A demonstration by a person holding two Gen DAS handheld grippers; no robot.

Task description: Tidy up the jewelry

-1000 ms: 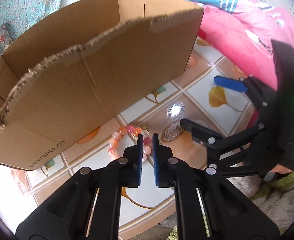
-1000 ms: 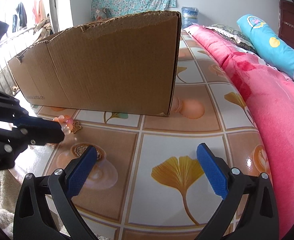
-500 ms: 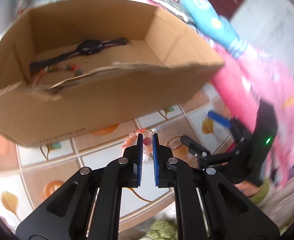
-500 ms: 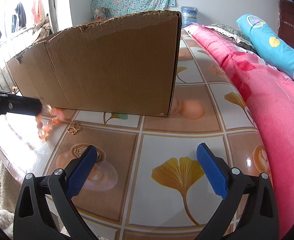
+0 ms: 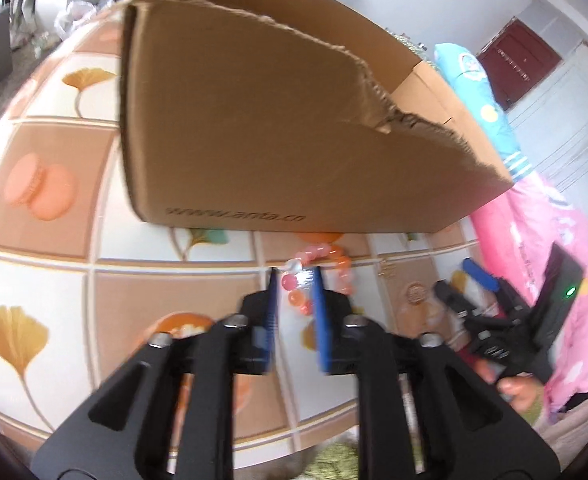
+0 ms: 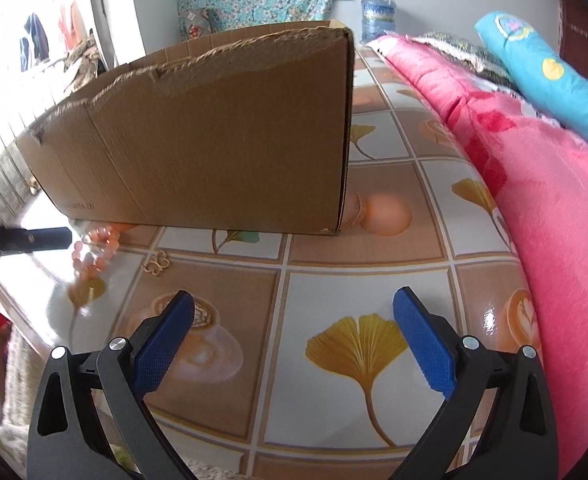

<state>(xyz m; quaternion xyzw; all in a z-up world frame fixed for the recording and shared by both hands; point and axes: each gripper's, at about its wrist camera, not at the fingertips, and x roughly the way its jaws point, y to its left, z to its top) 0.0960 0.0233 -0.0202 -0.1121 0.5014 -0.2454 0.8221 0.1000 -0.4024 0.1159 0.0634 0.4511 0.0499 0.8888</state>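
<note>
A pink and orange bead bracelet (image 5: 318,276) hangs at the tips of my left gripper (image 5: 294,280), above the tiled table, in front of the cardboard box (image 5: 294,128). The fingers have parted a little around the beads; the image is blurred. In the right wrist view the bracelet (image 6: 94,252) dangles by the left gripper's tip (image 6: 50,239) near the box's (image 6: 214,140) front left corner. My right gripper (image 6: 294,328) is open and empty above the table. A small gold butterfly charm (image 6: 157,263) lies on the table beside the bracelet.
The table (image 6: 334,248) has a glossy tile-pattern cover. A pink blanket (image 6: 534,184) and blue pillow (image 6: 542,68) lie along the right side. The table's front edge is close below both grippers.
My left gripper lifted the bracelet off the table, swung up over the box, then came back down in front of it. Its fingers have opened slightly. The right gripper has stayed still.
</note>
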